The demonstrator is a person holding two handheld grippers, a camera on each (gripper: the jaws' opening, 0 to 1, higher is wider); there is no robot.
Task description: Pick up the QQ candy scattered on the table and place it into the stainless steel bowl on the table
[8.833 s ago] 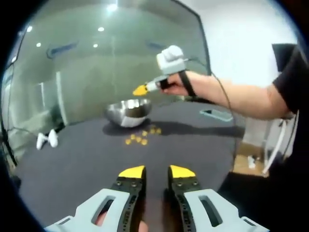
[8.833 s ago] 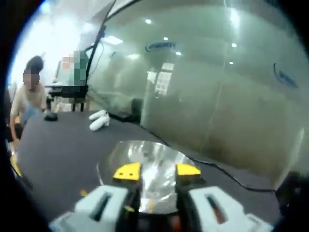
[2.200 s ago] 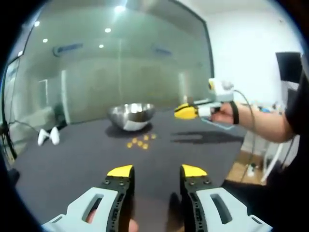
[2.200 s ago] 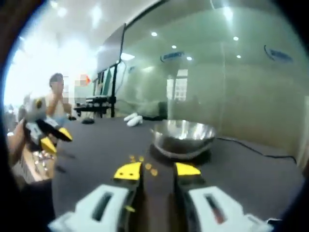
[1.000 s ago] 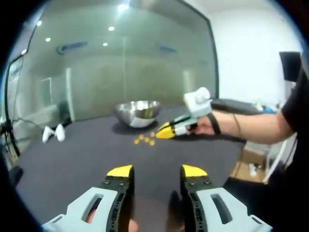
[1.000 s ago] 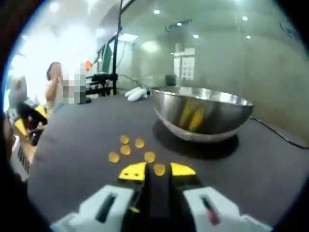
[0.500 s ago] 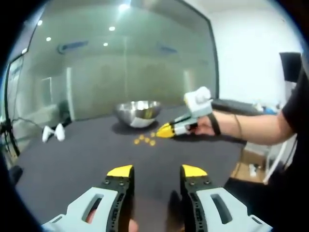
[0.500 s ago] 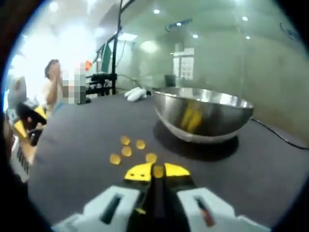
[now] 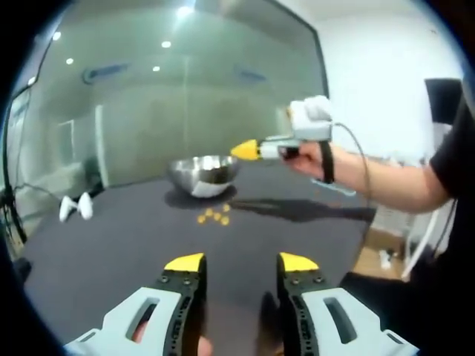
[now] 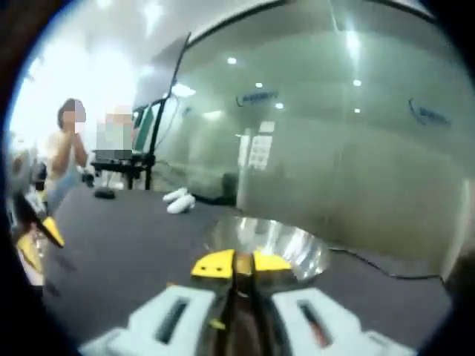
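The stainless steel bowl (image 9: pixel 202 175) stands at the far side of the dark table (image 9: pixel 111 252). Several yellow QQ candies (image 9: pixel 213 216) lie scattered just in front of it. My right gripper (image 9: pixel 246 150), held in a person's hand, hangs in the air above the bowl's right rim. In the right gripper view its yellow-tipped jaws (image 10: pixel 243 264) are pressed together on a QQ candy that is barely visible, with the bowl (image 10: pixel 271 239) right behind and below them. My left gripper (image 9: pixel 241 262) stays low over the near table, open, with nothing between its jaws.
Two white objects (image 9: pixel 73 209) lie at the far left of the table, in front of a glass wall. A cable (image 10: pixel 386 273) runs behind the bowl. A person (image 10: pixel 65 152) stands beyond the table. The person's forearm (image 9: pixel 393 182) reaches in from the right.
The right gripper's jaws shut on a candy on the table, then rose from the candies to above the bowl. The left gripper has stayed open and almost still.
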